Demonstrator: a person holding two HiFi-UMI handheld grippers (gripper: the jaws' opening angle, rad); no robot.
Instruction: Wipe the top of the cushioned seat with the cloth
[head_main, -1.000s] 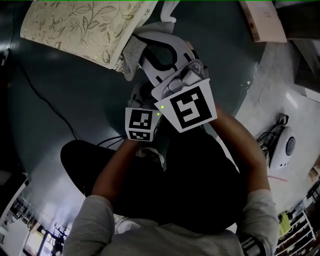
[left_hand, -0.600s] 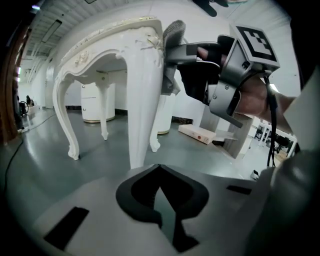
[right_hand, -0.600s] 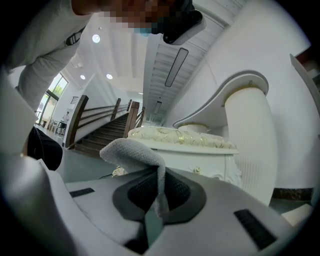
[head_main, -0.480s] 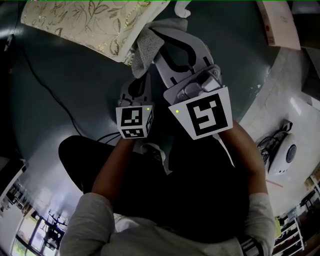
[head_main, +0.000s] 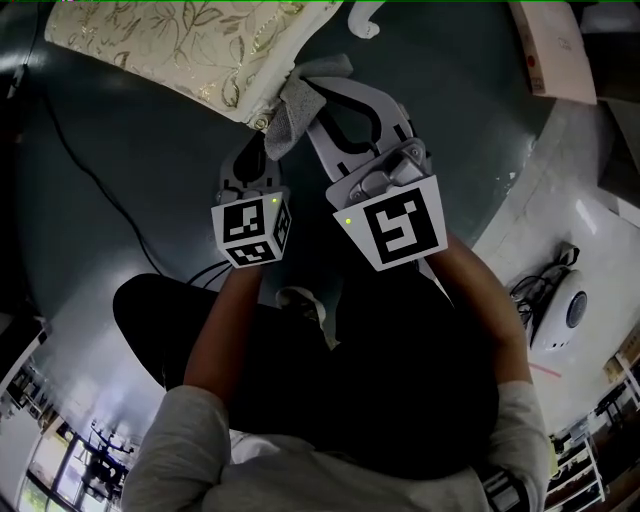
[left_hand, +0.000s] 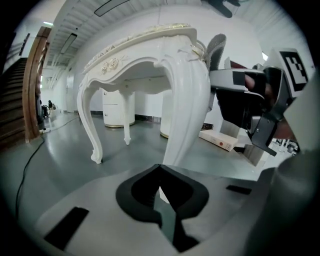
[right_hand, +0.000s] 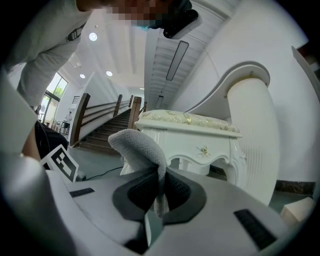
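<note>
Over the last second both grippers have travelled forward to the cushioned seat (head_main: 170, 45), and the left gripper (head_main: 250, 165) has drifted outward, away from its partner. The seat now lies just ahead and left of the right gripper (head_main: 305, 95). In the right gripper view its patterned top sits above jaw level. This looks like the approach step, with wiping not yet begun. The left gripper's jaws are pressed together with nothing between them, and a carved white leg (left_hand: 187, 100) stands just ahead of it. The right gripper's jaws are clamped on the grey cloth (head_main: 285, 115), which stands folded above the pads, close to the seat's near corner. The next move likely calls for raising the cloth over the edge and laying it flat on the cushion.
</note>
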